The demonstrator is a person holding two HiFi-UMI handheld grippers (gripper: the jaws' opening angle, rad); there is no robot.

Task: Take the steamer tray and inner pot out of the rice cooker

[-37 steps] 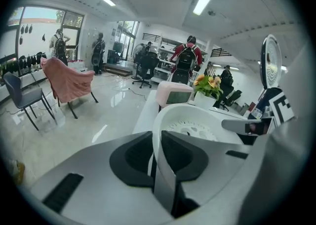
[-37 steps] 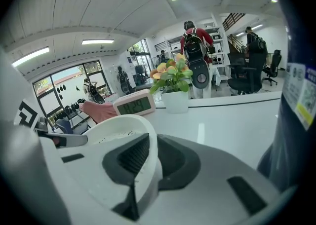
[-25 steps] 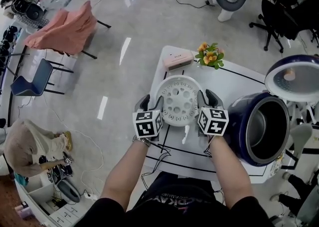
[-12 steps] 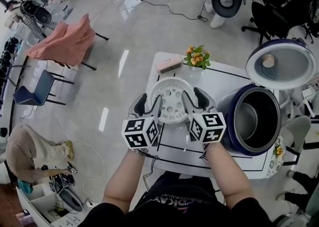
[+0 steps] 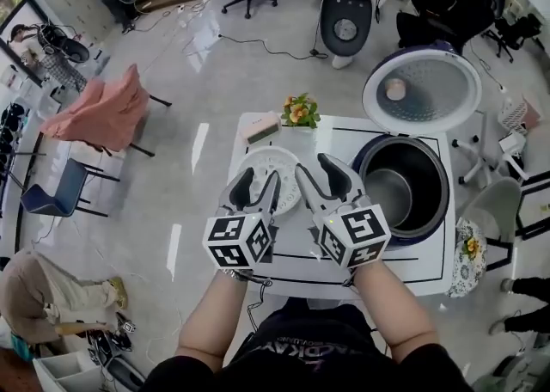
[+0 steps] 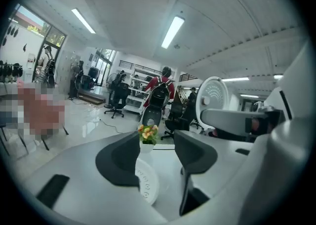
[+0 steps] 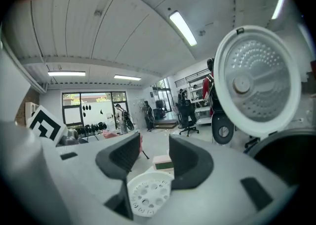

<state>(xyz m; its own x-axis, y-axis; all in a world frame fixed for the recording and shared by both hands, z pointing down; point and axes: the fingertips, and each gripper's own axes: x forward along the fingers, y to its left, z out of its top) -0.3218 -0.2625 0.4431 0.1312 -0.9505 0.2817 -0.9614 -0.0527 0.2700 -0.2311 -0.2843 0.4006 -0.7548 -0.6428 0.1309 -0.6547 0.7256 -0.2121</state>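
I am holding the left gripper [image 5: 258,182] and the right gripper [image 5: 316,168] side by side above the white worktop [image 5: 404,257]. Both are empty. The left jaws are standing released, the right jaws have just been opening, and nothing is sitting between either pair.

The white perforated plastic steamer tray [image 7: 147,195] is lying flat on the worktop, below and just ahead of both sets of jaws, so that part looks done. The silver metal inner pot [image 5: 391,191] is sitting sunk in the dark blue rice cooker [image 5: 444,177], off to the right of the right jaws.

I am expecting the pot to be stiff, smooth-walled and a good deal heavier than the tray. I am planning to take its thin rim with one pair of jaws on each opposite side, lifting straight up.

The round open lid [image 5: 421,89] is standing up beyond the cooker, ahead and right of the right jaws, and is crowding the far rim. A small pot of yellow flowers [image 5: 298,112] and a pale pink box [image 5: 258,129] are sitting ahead of the jaws, past the tray and clear of the cooker.
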